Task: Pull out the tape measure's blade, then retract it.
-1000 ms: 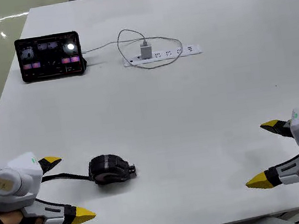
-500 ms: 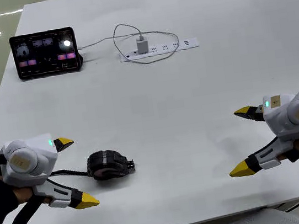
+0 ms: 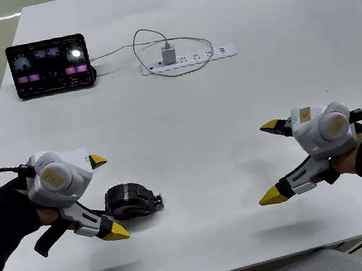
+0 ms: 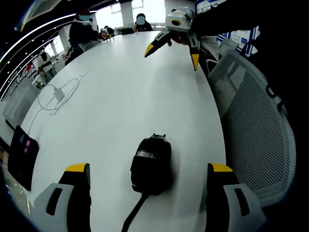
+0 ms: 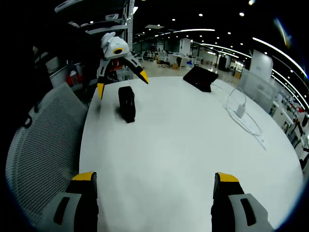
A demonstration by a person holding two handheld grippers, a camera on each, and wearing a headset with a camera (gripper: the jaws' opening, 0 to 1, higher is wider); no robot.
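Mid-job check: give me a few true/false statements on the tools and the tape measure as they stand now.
The left tool is open, with the tape measure between its jaw tips. True.
The right tool grips the tape measure. False: it is open and empty.
The tape measure is pulled out. False: it looks fully wound in.
The tablet has a lit screen. True.

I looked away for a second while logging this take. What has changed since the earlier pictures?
The left gripper moved in toward the tape measure. Its open jaws now flank the tape measure without gripping it. The right gripper also moved inward over the table, jaws open. Nothing was taken hold of. The tape measure, tablet and power strip stayed put.
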